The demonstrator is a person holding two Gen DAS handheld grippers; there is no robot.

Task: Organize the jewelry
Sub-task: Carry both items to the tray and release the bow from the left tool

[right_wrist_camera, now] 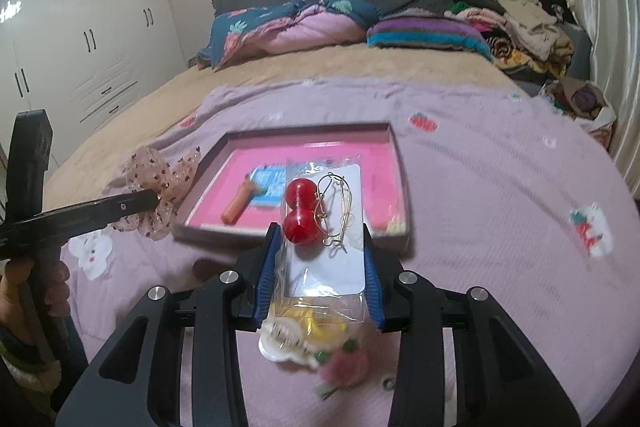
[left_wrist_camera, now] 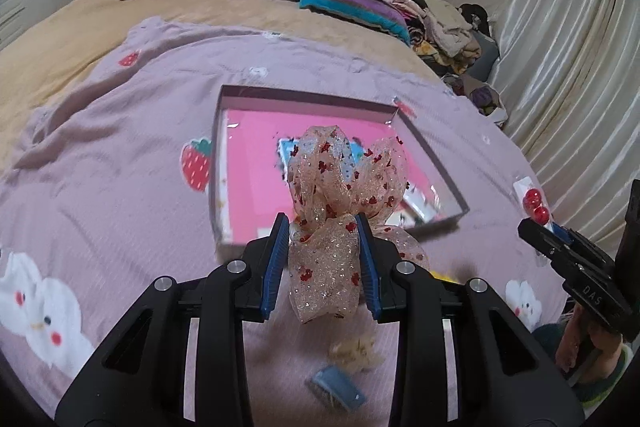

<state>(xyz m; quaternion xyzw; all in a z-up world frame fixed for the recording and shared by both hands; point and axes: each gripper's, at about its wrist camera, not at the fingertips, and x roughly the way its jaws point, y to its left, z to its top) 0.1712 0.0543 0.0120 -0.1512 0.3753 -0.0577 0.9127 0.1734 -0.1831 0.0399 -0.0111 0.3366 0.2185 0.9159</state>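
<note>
— Bedroom, then: a bed spread with a lilac blanket (right_wrist_camera: 480,163). What does each gripper have?

— Left gripper (left_wrist_camera: 323,223) is clamped on a sheer glittery bow (left_wrist_camera: 340,195), pinched at its knot, loops fanning forward over the near edge of the tray (left_wrist_camera: 436,155). Right gripper (right_wrist_camera: 320,239) is closed on a clear packet of earrings (right_wrist_camera: 324,227), red beads and thin gold hooks on a white card.

— How will they handle?

— The bow looks very light and soft; it should crush rather than break, so the knot seems the sensible hold. The packet is likely slick film, the wire hooks delicate; gripping its edges, as now, seems safest.

— And the tray?

— Pink inside, lying on the blanket ahead of both grippers, already holding a blue card (right_wrist_camera: 270,187) and an orange piece (right_wrist_camera: 238,207).

— Poses?

— Both are held low and level, pointing at the tray; the left comes in from the left side, a hand (right_wrist_camera: 36,287) on its handle. Near the right gripper lies a pale hair clip (right_wrist_camera: 288,343).
</note>
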